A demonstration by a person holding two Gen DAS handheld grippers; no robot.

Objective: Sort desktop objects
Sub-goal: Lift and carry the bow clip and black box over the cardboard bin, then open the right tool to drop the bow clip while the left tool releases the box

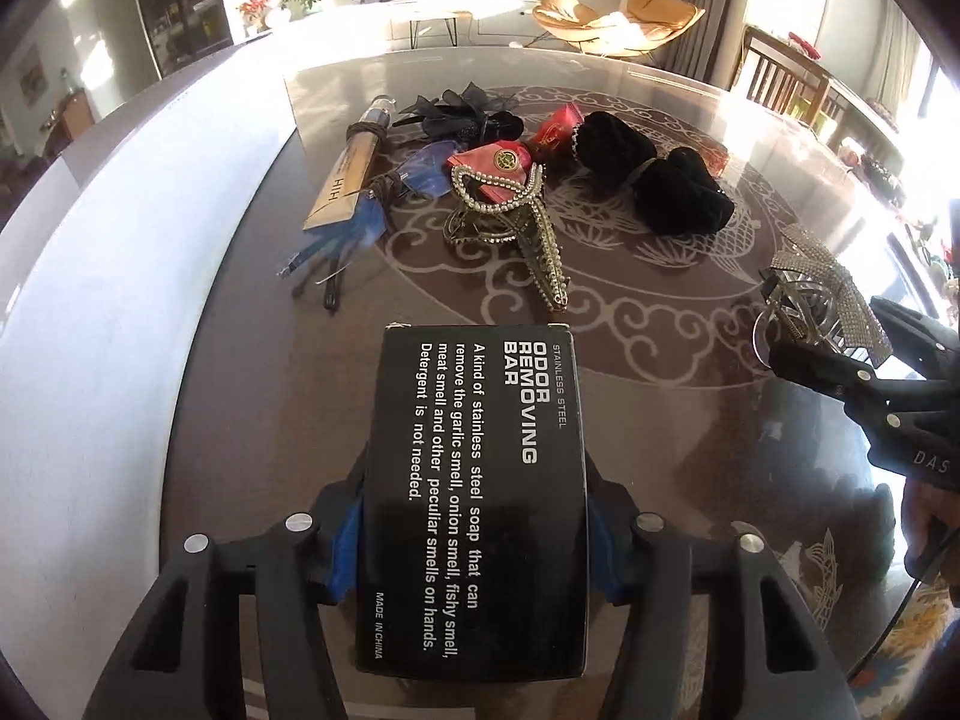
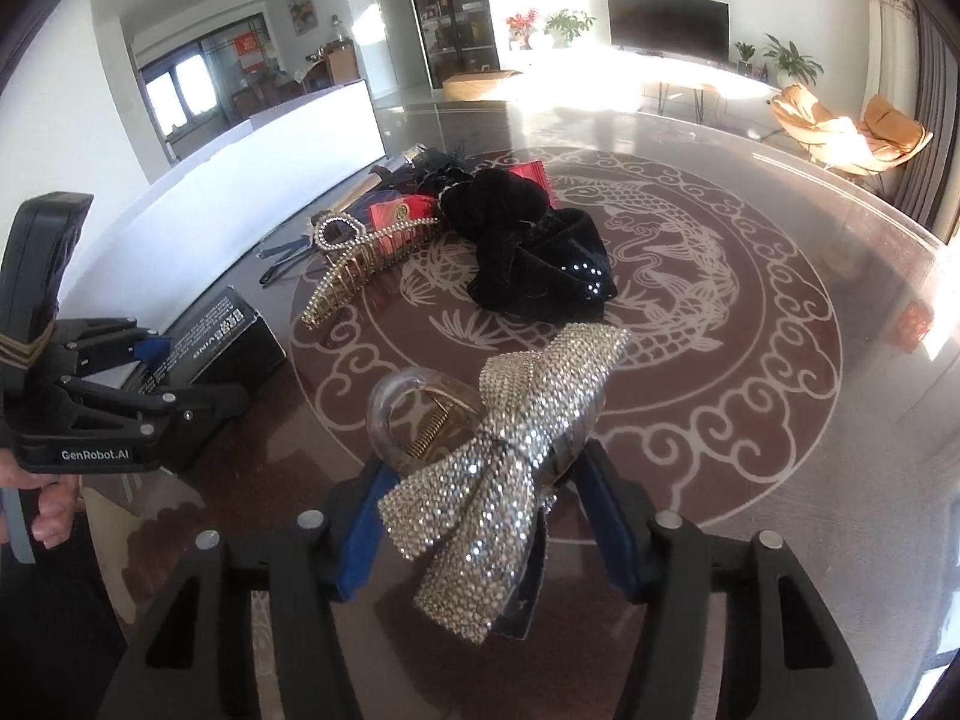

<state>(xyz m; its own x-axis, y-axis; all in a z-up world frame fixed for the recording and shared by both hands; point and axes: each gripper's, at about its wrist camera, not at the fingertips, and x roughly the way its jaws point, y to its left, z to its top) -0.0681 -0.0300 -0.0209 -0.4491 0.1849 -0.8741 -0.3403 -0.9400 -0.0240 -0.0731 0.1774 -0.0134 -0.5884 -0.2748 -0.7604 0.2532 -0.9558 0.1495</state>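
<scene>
My left gripper [image 1: 474,540] is shut on a black box [image 1: 474,480] printed "Odor Removing Bar", held above the table's near left side. It also shows in the right wrist view [image 2: 222,342]. My right gripper [image 2: 480,510] is shut on a rhinestone bow hair clip [image 2: 510,456] with a clear claw, held above the table; the clip shows at the right in the left wrist view [image 1: 822,300]. On the table lie a gold rhinestone claw clip [image 1: 528,222], a black velvet bow [image 1: 654,174], red packets [image 1: 498,168], a black mesh bow [image 1: 462,114], a tube [image 1: 354,174] and blue glasses [image 1: 360,222].
The glass-topped table [image 1: 690,360] has a dragon pattern. A white wall edge [image 1: 120,300] runs along its left side. Chairs [image 1: 786,84] stand at the far right. The left hand-held unit [image 2: 60,360] sits at the left of the right wrist view.
</scene>
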